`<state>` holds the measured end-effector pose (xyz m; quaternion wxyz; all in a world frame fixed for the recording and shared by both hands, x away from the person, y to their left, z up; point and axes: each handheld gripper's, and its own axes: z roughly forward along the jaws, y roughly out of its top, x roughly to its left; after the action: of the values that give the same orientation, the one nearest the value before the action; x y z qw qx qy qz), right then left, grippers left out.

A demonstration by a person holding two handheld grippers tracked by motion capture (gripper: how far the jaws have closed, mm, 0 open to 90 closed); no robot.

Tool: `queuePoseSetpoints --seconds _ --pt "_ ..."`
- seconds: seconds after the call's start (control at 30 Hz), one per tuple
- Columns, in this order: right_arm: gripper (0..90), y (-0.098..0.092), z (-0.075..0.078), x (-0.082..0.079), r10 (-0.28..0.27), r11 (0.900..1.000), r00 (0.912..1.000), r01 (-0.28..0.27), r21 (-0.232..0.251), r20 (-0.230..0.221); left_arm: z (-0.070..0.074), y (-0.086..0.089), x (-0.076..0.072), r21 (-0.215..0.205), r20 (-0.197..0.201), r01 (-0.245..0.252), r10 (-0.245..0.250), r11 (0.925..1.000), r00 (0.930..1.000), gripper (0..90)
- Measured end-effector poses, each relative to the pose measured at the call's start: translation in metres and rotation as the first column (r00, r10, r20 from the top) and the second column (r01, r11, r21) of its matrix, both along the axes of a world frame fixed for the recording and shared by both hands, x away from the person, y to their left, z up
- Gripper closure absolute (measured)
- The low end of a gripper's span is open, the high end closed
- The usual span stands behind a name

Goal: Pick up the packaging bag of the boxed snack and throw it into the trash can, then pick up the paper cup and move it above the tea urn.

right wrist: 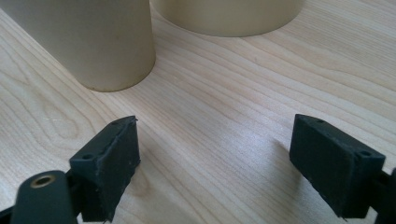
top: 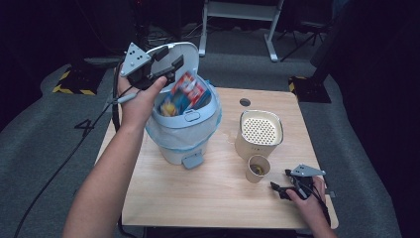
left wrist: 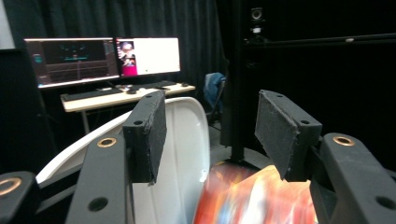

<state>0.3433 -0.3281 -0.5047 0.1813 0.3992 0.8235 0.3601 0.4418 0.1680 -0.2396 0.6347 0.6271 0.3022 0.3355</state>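
- Up over the bin point(top: 184, 130), the left tongs point(top: 171, 66) stand released, jaws apart with nothing pressed between the pads.
- Just below those jaws a colourful snack packet point(top: 190, 90), blurred, sits in the bin's open mouth; the left gripper view shows it point(left wrist: 254, 198) under the pads, beside the raised white lid point(left wrist: 184, 154).
- Low at the counter's near right corner, the right tongs point(top: 283, 184) are also released, jaws wide over bare wood point(right wrist: 219, 154).
- Near them stands a paper cup point(top: 257, 168), just beside a cream canister point(top: 259, 133) with a perforated top.
- Both rest on the wooden counter point(top: 208, 193).
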Motion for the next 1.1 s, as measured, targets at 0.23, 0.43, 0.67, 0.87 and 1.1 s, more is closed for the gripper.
queuePoseSetpoints --seconds 0.23,0.43,0.67,0.87,1.1 --pt "16.1 0.000 0.000 0.000 0.000 1.000 1.0000 0.000 0.000 0.000 0.002 0.007 -0.015 0.022 -0.010 0.042 -0.042 0.9989 0.9991 42.2" --pt "16.1 0.000 0.000 0.000 0.000 1.000 1.0000 0.000 0.000 0.000 -0.004 0.013 -0.038 0.073 -0.041 0.127 -0.124 0.9892 0.9914 41.2" --pt "16.1 0.000 0.000 0.000 0.000 1.000 1.0000 0.000 0.000 -0.001 -0.007 0.018 -0.064 0.104 -0.074 0.230 -0.223 0.9677 0.9721 39.8" --pt "15.8 0.001 0.000 0.000 -0.010 1.000 0.9999 0.010 -0.001 0.001 -0.019 0.017 -0.083 0.146 -0.113 0.291 -0.276 0.9455 0.9544 39.4" --pt "17.1 0.002 0.002 -0.004 0.021 1.000 0.9998 -0.021 -0.015 0.000 -0.047 0.013 -0.106 0.193 -0.186 0.377 -0.344 0.9059 0.9206 38.9"
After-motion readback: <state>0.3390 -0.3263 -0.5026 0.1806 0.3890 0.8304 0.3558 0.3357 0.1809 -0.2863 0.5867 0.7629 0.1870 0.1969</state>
